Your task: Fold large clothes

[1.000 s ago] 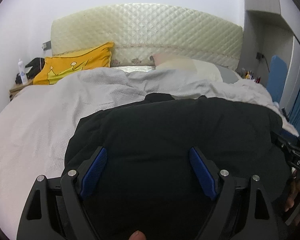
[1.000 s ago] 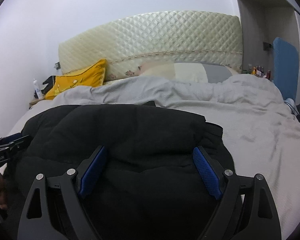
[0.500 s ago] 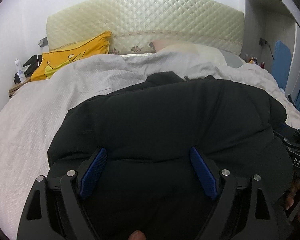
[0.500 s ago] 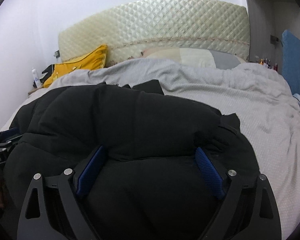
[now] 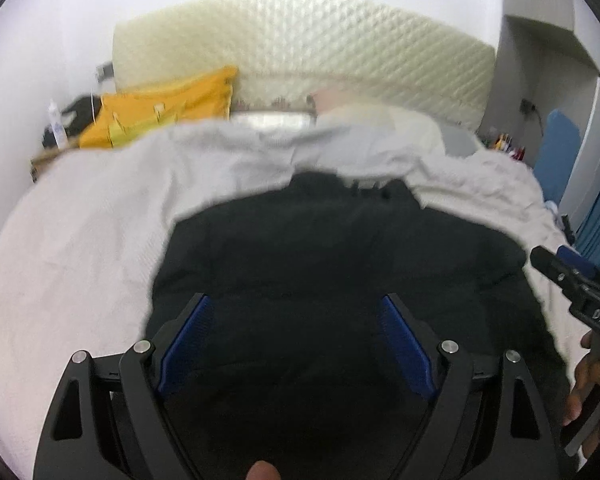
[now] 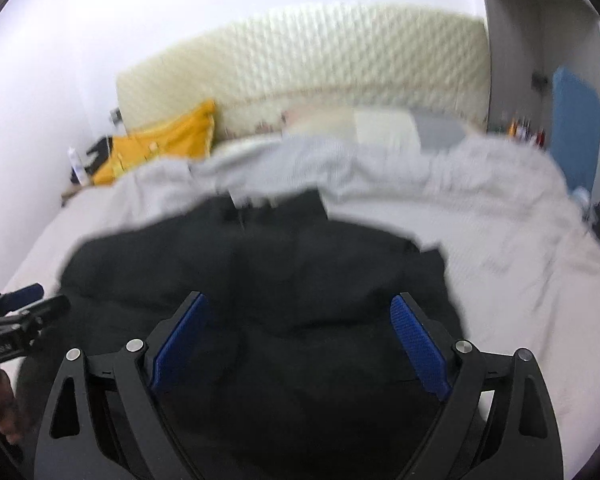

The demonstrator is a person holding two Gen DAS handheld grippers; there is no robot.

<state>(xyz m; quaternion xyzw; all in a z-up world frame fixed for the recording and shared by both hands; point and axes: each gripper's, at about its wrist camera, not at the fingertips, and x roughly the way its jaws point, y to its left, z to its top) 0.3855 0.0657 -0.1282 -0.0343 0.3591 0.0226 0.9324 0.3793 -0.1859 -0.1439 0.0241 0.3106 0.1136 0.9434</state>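
We have a black padded jacket [image 5: 340,280] lying in a thick, rounded heap on the near part of the bed [image 5: 80,248], on top of the pale grey bedspread. Both views are blurred, so seams and zips are hard to read. Our left gripper [image 5: 296,344] sits over the jacket's near edge with its jaws spread wide, nothing between them; our right gripper [image 6: 300,344] does likewise on the other side, jaws apart and empty.

We judge the jacket soft, puffy and springy: light for its bulk, with a smooth shell that probably slides and a filling that pushes folds back open. A shallow pinch on the shell would likely slip, so we would take hold at a firmer edge, such as the hem, a side seam or the collar [image 6: 276,204] at the far end, taking hold of enough layers to carry the fold over.
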